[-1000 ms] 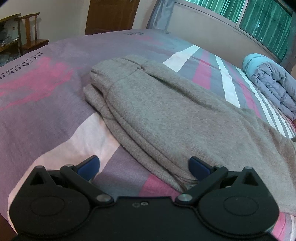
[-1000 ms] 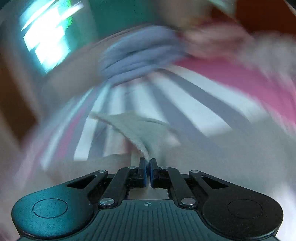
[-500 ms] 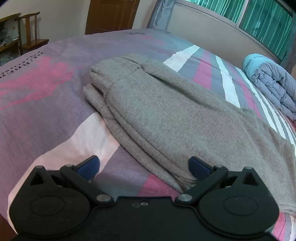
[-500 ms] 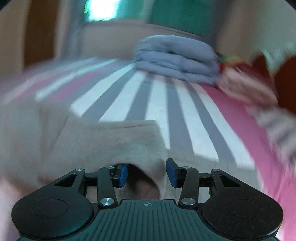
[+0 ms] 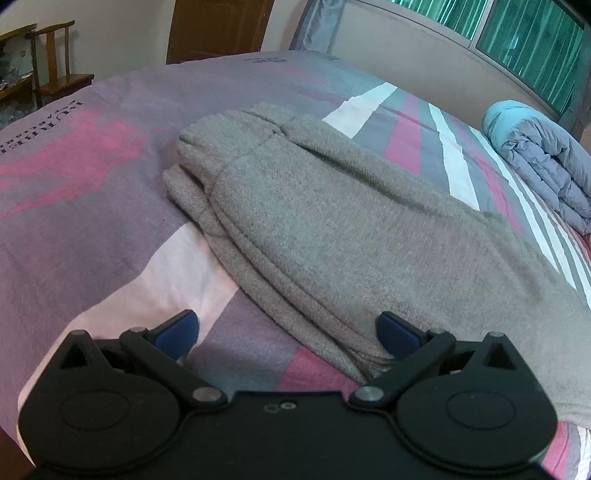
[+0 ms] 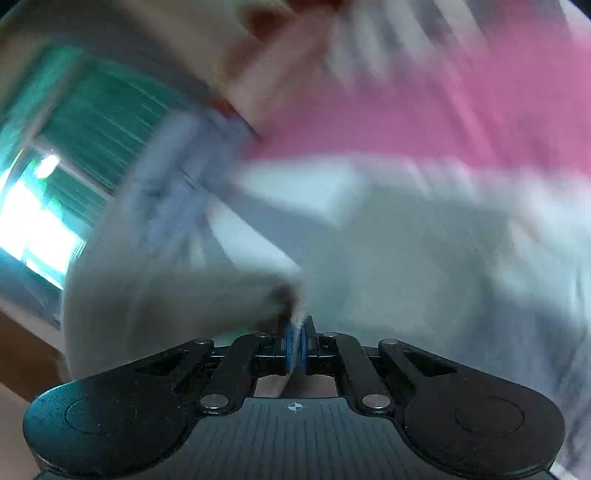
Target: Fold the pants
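Grey knit pants (image 5: 332,229) lie folded lengthwise across the striped bed cover (image 5: 92,221), cuffs toward the far left. My left gripper (image 5: 284,326) hovers open over the near edge of the pants; its right pad is above the fabric and its left pad above the cover. The right wrist view is heavily blurred. There my right gripper (image 6: 295,332) is shut, with a fold of the grey pants (image 6: 155,302) pinched between the blue pads and bunched up to the left of them.
A folded blue-grey quilt (image 5: 535,158) sits at the far right of the bed under a window with green curtains (image 5: 517,33). A wooden chair (image 5: 55,62) and a brown door (image 5: 218,26) stand beyond the bed.
My right gripper opened over the pants fabric, then shut on a fold of it, and its view swung sharply. The left gripper stayed still and open.
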`<act>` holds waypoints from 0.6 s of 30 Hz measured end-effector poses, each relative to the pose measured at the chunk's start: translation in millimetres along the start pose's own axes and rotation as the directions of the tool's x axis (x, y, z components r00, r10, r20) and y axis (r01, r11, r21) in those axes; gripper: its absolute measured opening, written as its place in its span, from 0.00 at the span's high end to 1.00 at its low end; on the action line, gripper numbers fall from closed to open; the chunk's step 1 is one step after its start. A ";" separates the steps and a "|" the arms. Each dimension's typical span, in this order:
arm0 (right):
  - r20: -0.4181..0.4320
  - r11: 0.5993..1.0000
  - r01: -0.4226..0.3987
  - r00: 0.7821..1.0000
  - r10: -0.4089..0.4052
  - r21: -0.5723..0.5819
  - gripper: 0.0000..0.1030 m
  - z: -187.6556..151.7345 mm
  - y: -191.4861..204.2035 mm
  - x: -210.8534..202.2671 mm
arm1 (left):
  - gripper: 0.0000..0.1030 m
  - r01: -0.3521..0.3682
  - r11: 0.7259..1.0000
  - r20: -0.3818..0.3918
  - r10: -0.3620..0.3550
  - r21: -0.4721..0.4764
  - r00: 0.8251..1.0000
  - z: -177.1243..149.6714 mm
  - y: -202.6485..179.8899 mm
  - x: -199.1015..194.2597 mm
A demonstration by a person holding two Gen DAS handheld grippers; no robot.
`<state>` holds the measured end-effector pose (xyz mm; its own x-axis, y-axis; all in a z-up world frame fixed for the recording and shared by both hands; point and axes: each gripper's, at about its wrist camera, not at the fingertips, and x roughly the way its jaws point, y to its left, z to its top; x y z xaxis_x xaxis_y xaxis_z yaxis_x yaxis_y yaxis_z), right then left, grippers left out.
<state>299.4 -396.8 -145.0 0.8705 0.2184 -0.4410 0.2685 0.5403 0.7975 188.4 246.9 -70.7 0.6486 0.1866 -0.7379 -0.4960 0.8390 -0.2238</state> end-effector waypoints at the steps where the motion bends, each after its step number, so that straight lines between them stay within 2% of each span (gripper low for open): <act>1: -0.007 1.000 -0.027 1.000 0.027 -0.010 0.96 -3.1 -6.5 4.9 | 0.06 -0.001 1.000 0.001 0.001 0.000 1.000 -0.1 -0.1 0.0; 3: 0.004 0.998 -0.053 0.999 0.053 -0.041 0.96 -9.1 -9.2 4.4 | 0.06 -0.003 1.000 0.003 0.003 0.000 1.000 -1.0 -0.5 0.2; 6: 0.026 0.997 -0.071 0.997 0.070 0.019 0.96 -12.3 -16.3 9.0 | 0.05 -0.004 1.000 -0.001 0.004 0.001 1.000 -0.4 -0.9 0.7; 12: 0.034 0.995 -0.067 0.997 0.065 0.068 0.96 -12.3 -20.7 25.7 | 0.05 0.000 1.000 -0.017 0.000 0.002 1.000 2.2 -1.1 2.5; 15: 0.026 0.998 -0.054 0.998 0.054 0.015 0.96 -3.7 -16.9 -8.3 | 0.06 0.005 1.000 -0.030 -0.005 0.004 1.000 5.0 -0.4 3.2; 16: 0.061 0.997 -0.075 0.995 0.076 -0.003 0.96 1.2 -17.2 -23.7 | 0.06 0.008 1.000 -0.036 -0.008 0.006 0.999 6.5 0.0 3.6; 18: 0.075 0.997 -0.070 0.995 0.073 -0.033 0.96 1.4 -12.0 -55.3 | 0.06 0.018 1.000 -0.050 -0.017 0.012 0.999 9.5 1.1 4.8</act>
<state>248.6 -416.4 -129.5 0.9163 0.1953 -0.3496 0.1928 0.5501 0.8126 196.4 253.6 -68.5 0.6275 0.1462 -0.7648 -0.4770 0.8485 -0.2291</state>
